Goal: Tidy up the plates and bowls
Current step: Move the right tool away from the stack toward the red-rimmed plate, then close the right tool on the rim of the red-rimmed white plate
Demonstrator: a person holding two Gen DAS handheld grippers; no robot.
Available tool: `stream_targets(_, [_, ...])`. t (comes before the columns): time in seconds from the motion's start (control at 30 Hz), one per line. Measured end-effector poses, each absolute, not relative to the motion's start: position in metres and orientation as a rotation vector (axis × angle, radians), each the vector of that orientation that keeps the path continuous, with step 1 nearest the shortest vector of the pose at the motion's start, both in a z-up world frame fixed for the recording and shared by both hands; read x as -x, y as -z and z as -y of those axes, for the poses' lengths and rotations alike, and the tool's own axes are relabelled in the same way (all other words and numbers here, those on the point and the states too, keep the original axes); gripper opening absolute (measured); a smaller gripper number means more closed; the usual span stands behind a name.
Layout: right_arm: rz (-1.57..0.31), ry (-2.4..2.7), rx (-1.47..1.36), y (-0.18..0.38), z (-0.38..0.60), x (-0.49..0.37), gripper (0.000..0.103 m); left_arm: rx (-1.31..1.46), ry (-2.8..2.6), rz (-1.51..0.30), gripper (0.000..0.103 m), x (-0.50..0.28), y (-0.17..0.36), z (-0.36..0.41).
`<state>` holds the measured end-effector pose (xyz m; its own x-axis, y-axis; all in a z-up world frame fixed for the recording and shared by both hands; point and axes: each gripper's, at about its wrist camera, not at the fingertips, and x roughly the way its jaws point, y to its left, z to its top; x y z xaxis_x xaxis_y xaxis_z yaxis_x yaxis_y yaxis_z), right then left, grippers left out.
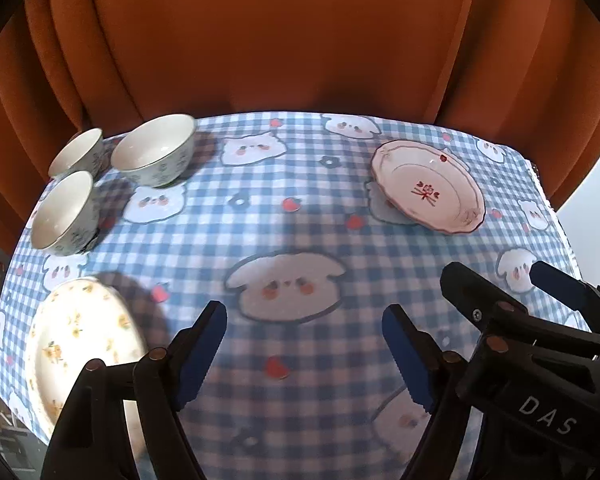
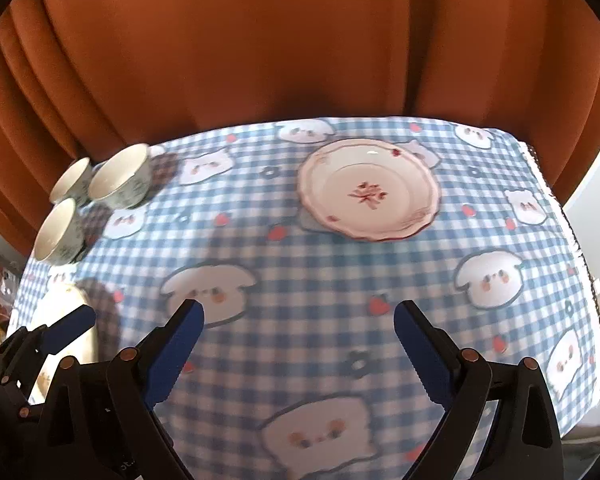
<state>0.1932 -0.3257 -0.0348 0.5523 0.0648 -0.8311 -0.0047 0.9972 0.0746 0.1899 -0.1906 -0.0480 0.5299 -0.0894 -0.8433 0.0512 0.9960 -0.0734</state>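
Observation:
Three white bowls with a green flower print stand grouped at the table's far left, also in the right wrist view. A pink-rimmed plate with a red motif lies at the far right. A cream plate with yellow flowers lies at the near left, just left of my left gripper. That gripper hangs open over bare cloth. My right gripper is open beside it on the right, and nothing is between its jaws.
A blue checked tablecloth with cartoon animals covers the small table. An orange curtain hangs right behind it. The table's edges fall away at the left and right. One finger of the left gripper shows at the right wrist view's lower left.

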Motion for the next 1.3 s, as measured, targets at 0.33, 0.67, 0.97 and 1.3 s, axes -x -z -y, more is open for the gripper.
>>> stream_targets(0.33, [-1.005, -0.068, -0.069, 0.042, 0.382, -0.238, 0.098, -0.004, 0.017, -1.008, 0.083, -0.235, 0.050, 0.247])
stream_targets(0.67, [-0.997, -0.039, -0.065, 0.054, 0.416, -0.288, 0.098, -0.023, 0.024, -0.975, 0.083, -0.289, 0.063, 0.278])
stream_targets(0.97, [-1.019, -0.034, -0.070, 0.079, 0.429, -0.341, 0.098, -0.002, 0.039, -1.026, 0.083, -0.346, 0.093, 0.294])
stream_targets(1.3, [-1.072, -0.016, -0.104, 0.116, 0.450, -0.384, 0.082, -0.045, 0.008, -1.068, 0.083, -0.385, 0.126, 0.312])
